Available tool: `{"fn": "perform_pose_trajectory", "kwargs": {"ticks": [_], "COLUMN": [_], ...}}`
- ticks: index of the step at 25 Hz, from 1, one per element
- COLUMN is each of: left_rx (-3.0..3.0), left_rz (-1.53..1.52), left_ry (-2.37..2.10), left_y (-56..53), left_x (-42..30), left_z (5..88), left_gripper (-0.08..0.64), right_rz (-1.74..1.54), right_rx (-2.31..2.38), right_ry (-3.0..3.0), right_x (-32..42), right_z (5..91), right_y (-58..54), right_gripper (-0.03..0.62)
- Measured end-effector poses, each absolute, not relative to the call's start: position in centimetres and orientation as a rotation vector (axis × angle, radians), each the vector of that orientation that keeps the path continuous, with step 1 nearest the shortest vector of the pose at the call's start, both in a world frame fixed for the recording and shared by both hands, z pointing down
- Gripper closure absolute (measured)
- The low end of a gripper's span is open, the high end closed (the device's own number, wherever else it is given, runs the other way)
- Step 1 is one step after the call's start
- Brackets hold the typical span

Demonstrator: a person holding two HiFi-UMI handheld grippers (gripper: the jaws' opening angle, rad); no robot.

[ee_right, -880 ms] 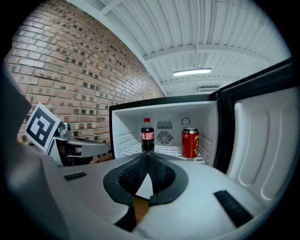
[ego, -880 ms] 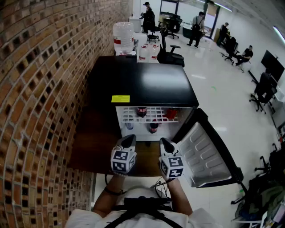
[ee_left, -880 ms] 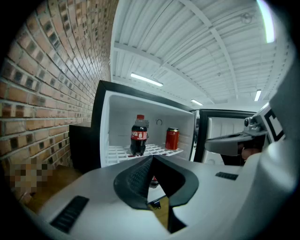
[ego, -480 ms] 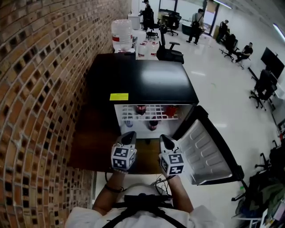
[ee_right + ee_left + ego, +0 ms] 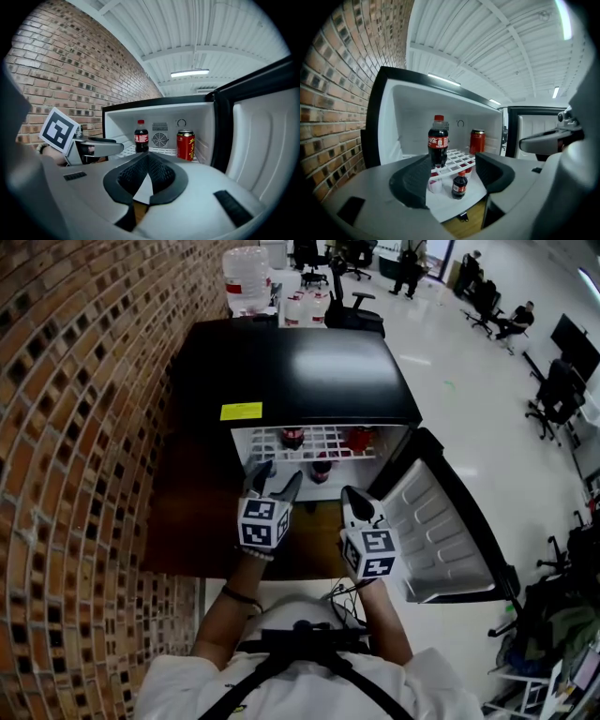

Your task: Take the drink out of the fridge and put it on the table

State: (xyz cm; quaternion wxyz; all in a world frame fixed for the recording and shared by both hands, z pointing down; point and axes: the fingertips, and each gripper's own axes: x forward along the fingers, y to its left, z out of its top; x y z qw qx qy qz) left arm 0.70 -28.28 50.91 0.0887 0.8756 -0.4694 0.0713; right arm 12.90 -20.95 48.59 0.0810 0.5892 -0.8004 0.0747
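A flat, glossy black surface (image 5: 300, 371) tops the open fridge (image 5: 398, 465), with a yellow sticker (image 5: 241, 411) at its front edge. A rough brick wall (image 5: 84, 427) runs along the left, and a pale shiny floor (image 5: 469, 409) spreads to the right. Beyond the surface stand clear water jugs (image 5: 246, 277) and office chairs (image 5: 352, 310). The ceiling (image 5: 487, 47) is white and ribbed, with strip lights. The left gripper (image 5: 452, 161) has its dark ridged fingers well apart with nothing between them. Straight beyond their gap a cola bottle (image 5: 438, 143) with a red cap stands upright on the white wire shelf (image 5: 459, 163) inside the smooth white fridge. A red can (image 5: 477, 141) stands further right on that shelf, and a small bottle (image 5: 459, 185) stands below it. The right gripper (image 5: 147, 159) has its fingers pressed together, empty, and aimed at the same shelf. To its right is the moulded white door (image 5: 441, 531).
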Motion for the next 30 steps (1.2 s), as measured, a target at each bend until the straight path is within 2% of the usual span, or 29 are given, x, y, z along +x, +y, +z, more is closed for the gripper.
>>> {"fn": "perform_pose_trajectory", "kwargs": {"ticks": [7, 14, 25, 30], "left_rx": [2.592, 2.563, 2.578, 2.601], "left_rz": [0.259, 0.308, 0.298, 0.293], "left_ry": [-1.426, -1.442, -1.480, -1.488], "left_y": [-31.9, -35.6, -40.3, -40.8], "left_x": [1.9, 2.9, 3.6, 3.9], "left_z": [51.4, 53.4, 51.9, 51.2], "left_gripper": [0.126, 0.062, 0.057, 0.150], "right_rz": [0.225, 0.234, 0.255, 0.255], "right_rx": [1.811, 1.850, 1.908, 1.920], "right_ry": [-2.379, -2.358, -2.310, -2.303], "right_x": [14.2, 15.4, 17.3, 17.6], "right_z": [48.3, 48.3, 48.8, 48.7], "right_y": [-21.5, -22.0, -22.2, -22.3], "right_gripper": [0.585, 0.584, 0.584, 0.584]}}
